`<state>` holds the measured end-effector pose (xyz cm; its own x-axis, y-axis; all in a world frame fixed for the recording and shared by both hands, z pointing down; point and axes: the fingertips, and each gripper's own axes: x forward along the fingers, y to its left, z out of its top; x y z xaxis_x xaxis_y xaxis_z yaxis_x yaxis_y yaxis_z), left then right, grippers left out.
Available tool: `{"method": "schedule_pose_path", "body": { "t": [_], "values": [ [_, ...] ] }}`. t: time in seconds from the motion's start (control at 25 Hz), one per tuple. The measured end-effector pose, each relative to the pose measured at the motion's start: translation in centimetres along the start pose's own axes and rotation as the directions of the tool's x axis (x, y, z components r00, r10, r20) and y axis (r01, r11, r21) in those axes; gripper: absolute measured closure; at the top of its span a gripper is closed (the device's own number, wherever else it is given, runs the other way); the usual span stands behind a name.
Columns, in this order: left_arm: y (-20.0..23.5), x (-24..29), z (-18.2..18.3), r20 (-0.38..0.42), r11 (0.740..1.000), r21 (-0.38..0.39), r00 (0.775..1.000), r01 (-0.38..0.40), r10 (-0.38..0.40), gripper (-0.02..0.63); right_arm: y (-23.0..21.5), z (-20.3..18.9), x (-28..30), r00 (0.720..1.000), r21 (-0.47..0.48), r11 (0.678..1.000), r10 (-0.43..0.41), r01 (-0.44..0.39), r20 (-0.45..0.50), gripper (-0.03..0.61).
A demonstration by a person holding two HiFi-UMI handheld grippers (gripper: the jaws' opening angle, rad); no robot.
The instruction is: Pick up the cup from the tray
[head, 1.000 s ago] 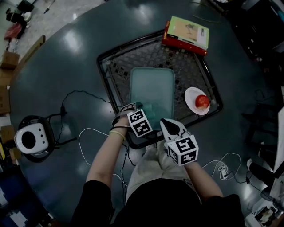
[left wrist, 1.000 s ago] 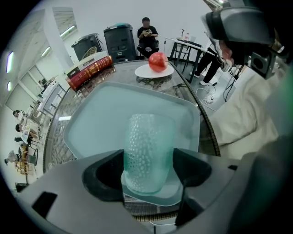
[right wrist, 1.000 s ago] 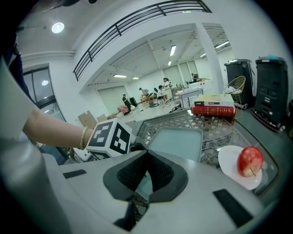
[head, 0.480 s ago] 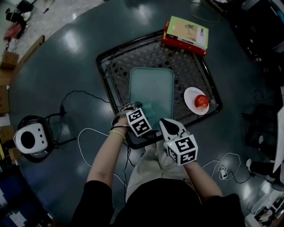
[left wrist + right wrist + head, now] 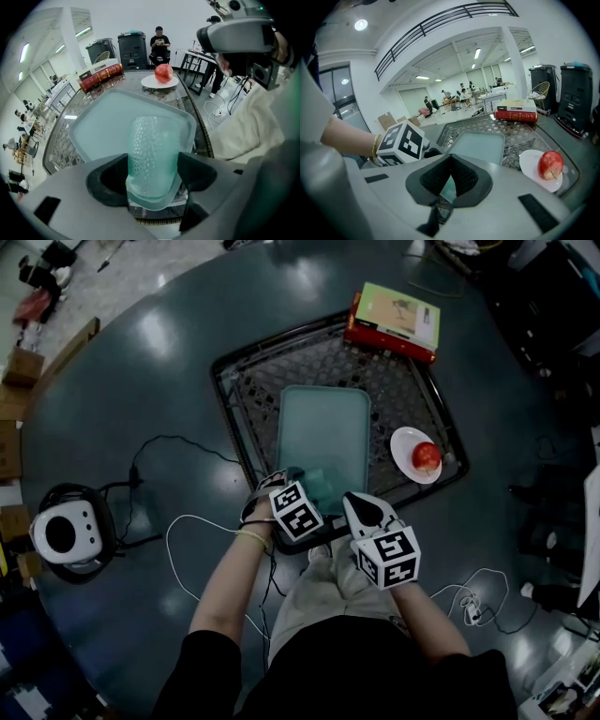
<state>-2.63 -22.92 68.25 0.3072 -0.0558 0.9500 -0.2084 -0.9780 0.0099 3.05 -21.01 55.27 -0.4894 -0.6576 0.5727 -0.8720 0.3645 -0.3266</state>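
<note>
Translucent teal plastic cup (image 5: 153,154) is standing upright at the near end of the matching tray (image 5: 101,124). Left gripper (image 5: 152,172) jaws are pinching its dimpled wall low down. It is probably light, thin and crushable, so a gentle mid-body grip is best. Right gripper (image 5: 450,161) jaws are pressing together on nothing.

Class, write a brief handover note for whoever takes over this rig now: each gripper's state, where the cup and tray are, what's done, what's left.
Left gripper: shut on the cup, one jaw at each side.
Right gripper: shut, empty.
Cup: upright at the near end of the tray, apparently not lifted yet.
Done: grasp.
Left: lift the cup clear.
</note>
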Motion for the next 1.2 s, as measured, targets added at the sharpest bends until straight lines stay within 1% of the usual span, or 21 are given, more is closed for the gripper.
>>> {"method": "schedule_pose_path", "body": {
  "t": [0.28, 0.52, 0.64, 0.88, 1.12, 1.2],
  "values": [
    [-0.8, -3.0, 0.4, 0.104, 0.994, -0.102, 0.993, -0.038, 0.049, 0.285, 0.8, -0.4, -1.2, 1.0, -0.006, 1.0, -0.012, 0.012, 0.016, 0.574],
    [-1.7, -6.1, 1.0, 0.191, 0.98, -0.186, 0.975, -0.075, 0.111, 0.285, 1.4, -0.6, -2.2, 0.999, -0.014, 1.0, -0.016, 0.017, 0.03, 0.574],
    [-2.2, -7.8, 1.5, 0.242, 0.967, -0.236, 0.958, -0.096, 0.154, 0.285, 1.7, -0.5, -2.7, 0.999, -0.021, 1.0, -0.013, 0.014, 0.04, 0.574],
    [-3.5, -11.1, 1.7, 0.308, 0.942, -0.311, 0.925, -0.126, 0.225, 0.285, 2.3, -0.4, -3.6, 0.998, -0.031, 0.999, -0.01, 0.012, 0.059, 0.574],
    [-4.7, -14.8, 1.5, 0.377, 0.898, -0.414, 0.87, -0.147, 0.316, 0.285, 3.1, -0.3, -4.5, 0.997, -0.037, 0.999, -0.004, 0.008, 0.082, 0.574],
    [-5.1, -16.0, 1.3, 0.4, 0.881, -0.448, 0.849, -0.149, 0.347, 0.285, 3.4, -0.3, -4.9, 0.996, -0.041, 0.999, 0.0, 0.004, 0.09, 0.574]
  ]
}}
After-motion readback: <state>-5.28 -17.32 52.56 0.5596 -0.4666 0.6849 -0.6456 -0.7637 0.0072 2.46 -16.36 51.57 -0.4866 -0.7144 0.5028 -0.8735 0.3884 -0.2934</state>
